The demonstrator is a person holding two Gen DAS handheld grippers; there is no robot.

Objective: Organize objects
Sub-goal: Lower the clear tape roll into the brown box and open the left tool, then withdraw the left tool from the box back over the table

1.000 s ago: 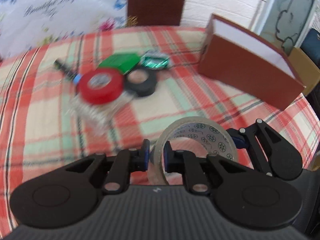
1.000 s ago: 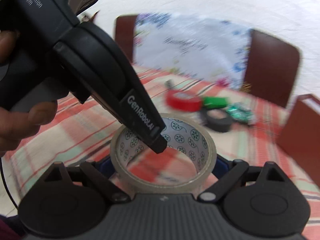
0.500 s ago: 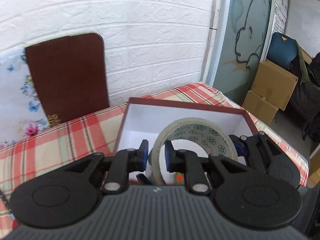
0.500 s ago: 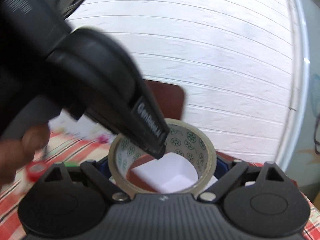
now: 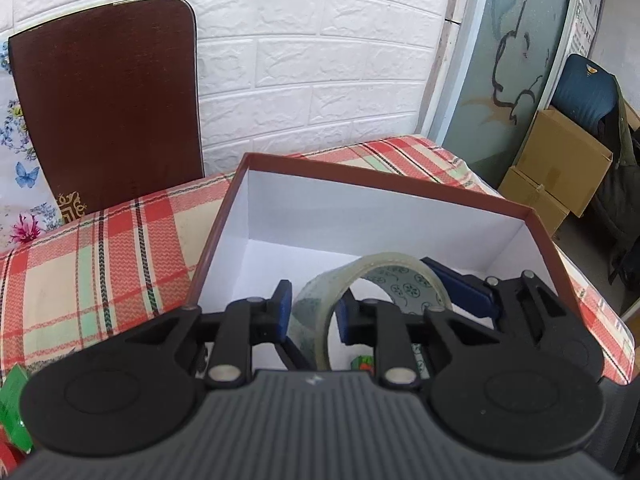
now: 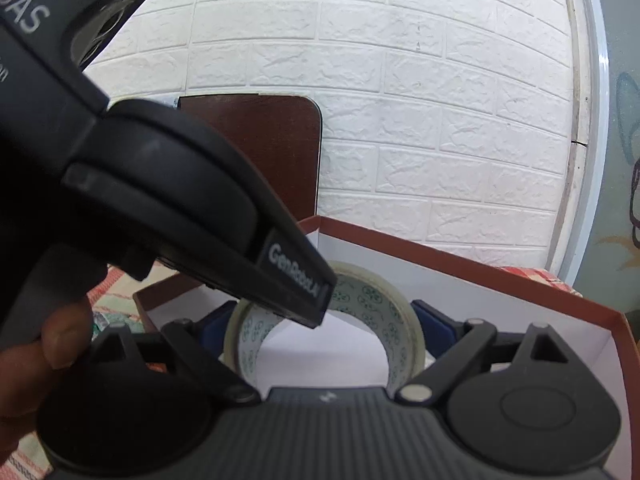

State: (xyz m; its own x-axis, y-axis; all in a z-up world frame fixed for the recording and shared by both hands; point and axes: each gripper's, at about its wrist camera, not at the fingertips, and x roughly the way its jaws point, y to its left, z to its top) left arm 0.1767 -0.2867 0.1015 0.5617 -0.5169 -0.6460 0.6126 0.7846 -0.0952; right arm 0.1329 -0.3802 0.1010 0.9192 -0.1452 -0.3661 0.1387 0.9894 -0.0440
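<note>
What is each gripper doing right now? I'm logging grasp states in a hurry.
Left gripper: jaws straddle one wall of the tape roll; whether they grip it cannot be told.
Right gripper: closed on the tape roll's outer sides.

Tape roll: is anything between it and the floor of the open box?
Nothing visible does. The tape roll, held by both hand-held grippers, left and right, hangs inside the box; the white floor shows bare.
</note>
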